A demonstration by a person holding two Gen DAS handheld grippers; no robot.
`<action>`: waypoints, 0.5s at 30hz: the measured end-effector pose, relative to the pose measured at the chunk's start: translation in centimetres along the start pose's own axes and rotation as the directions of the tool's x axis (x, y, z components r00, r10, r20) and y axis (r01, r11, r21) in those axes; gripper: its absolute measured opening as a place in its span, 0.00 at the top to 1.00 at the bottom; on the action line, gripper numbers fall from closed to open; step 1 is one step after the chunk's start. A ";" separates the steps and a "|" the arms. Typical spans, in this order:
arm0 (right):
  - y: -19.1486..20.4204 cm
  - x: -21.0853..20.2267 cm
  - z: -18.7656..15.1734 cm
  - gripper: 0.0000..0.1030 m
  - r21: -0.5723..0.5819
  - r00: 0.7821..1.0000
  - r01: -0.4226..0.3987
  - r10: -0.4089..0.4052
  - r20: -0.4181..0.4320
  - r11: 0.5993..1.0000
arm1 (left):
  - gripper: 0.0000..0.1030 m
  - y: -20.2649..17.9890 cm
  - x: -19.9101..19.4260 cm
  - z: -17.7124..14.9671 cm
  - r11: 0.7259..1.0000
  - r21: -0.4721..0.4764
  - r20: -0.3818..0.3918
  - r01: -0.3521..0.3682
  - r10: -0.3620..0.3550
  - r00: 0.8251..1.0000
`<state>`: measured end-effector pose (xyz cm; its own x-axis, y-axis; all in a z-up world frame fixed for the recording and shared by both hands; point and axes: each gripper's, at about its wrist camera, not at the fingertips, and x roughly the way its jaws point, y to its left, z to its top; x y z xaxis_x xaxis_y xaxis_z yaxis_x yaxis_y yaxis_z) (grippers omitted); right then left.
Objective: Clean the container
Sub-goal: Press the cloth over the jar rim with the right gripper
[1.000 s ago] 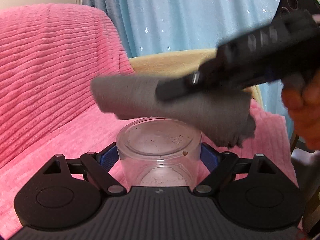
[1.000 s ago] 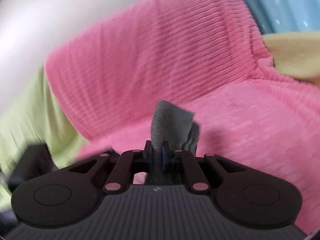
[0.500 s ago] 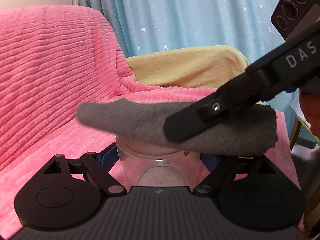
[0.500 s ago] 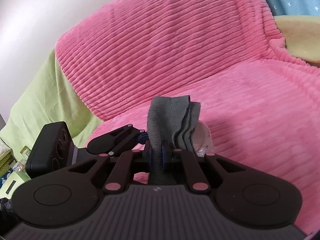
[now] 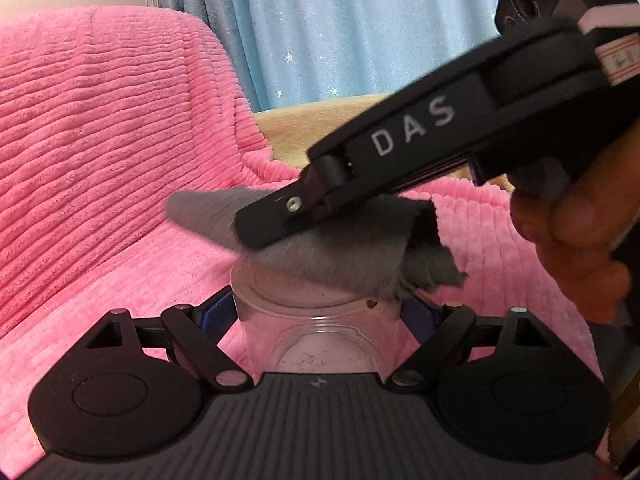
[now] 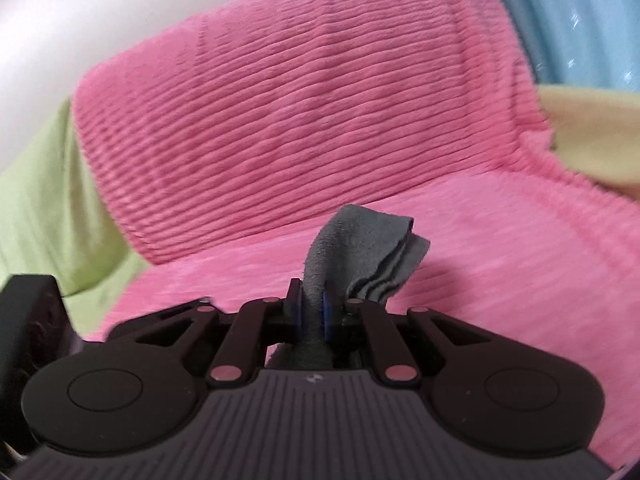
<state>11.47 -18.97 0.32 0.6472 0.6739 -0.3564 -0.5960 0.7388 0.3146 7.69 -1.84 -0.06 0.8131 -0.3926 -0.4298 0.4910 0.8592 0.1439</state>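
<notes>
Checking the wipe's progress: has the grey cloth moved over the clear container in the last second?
Yes. The grey cloth now covers the clear container's rim, lower than before.

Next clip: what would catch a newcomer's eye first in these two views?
The bright pink ribbed blanket fills both views. In the left wrist view, the left gripper clamps a clear plastic container with specks of dirt inside. The right gripper, marked DAS, holds a folded grey cloth at the container's mouth.
</notes>
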 end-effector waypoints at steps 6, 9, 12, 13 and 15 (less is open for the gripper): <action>-1.0 -2.3 -0.5 0.93 0.036 1.000 0.000 0.001 -0.026 0.999 | 0.17 -0.2 -0.1 0.1 1.000 0.006 0.000 0.001 -0.001 1.000; -0.6 -3.5 -0.9 0.93 0.049 0.997 -0.049 0.052 -0.054 0.998 | 0.17 -0.3 -0.2 0.1 1.000 0.010 0.001 -0.002 0.002 1.000; -0.2 -4.1 -1.5 0.93 0.071 0.989 -0.124 0.130 -0.072 0.990 | 0.17 -0.2 -0.1 0.2 1.000 0.011 -0.002 -0.002 0.002 1.000; -0.1 -4.1 -1.6 0.92 0.081 0.986 -0.146 0.152 -0.071 0.986 | 0.17 -0.2 -0.1 0.2 1.000 0.017 -0.003 -0.004 0.004 1.000; -0.3 -3.7 -1.9 0.92 0.115 0.983 -0.167 0.174 -0.055 0.979 | 0.17 -0.1 -0.1 0.2 1.000 0.009 -0.005 -0.004 0.004 1.000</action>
<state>8.38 -21.72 -0.12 0.5062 0.7909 -0.3439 -0.6371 0.6117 0.4690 7.57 -1.94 0.15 0.8134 -0.3878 -0.4336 0.4908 0.8577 0.1534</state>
